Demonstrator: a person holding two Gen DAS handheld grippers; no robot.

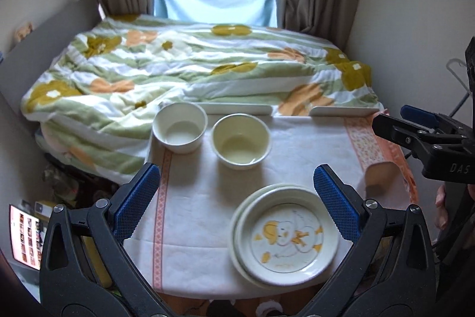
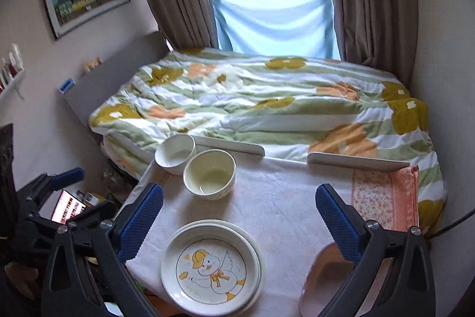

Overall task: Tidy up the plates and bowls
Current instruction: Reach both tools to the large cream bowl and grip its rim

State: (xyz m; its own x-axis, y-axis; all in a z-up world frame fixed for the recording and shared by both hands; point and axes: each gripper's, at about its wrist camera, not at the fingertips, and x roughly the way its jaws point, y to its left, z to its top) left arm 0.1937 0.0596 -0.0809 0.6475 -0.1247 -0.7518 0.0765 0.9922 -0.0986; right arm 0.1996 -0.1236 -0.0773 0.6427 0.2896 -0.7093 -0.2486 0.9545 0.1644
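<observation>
Two cream plates (image 1: 285, 236) lie stacked at the near edge of the cloth-covered table (image 1: 297, 144), the top one with a yellow duck drawing. Two white bowls stand side by side at the far left: one at the corner (image 1: 179, 127), one beside it (image 1: 241, 144). My left gripper (image 1: 237, 202) hangs open above the table with nothing between its blue pads. My right gripper (image 2: 240, 223) is wide open and empty above the plate stack (image 2: 212, 260) and short of the bowls (image 2: 209, 174). Each gripper shows in the other's view, the right gripper (image 1: 412, 125) and the left gripper (image 2: 86, 192).
A bed with a flowered duvet (image 1: 193, 70) lies right behind the table's low white back rails (image 2: 356, 162). A tan curled-up shape (image 2: 323, 272) sits at the table's near right; I cannot tell what it is. A lit laptop screen (image 1: 25, 239) stands low on the left.
</observation>
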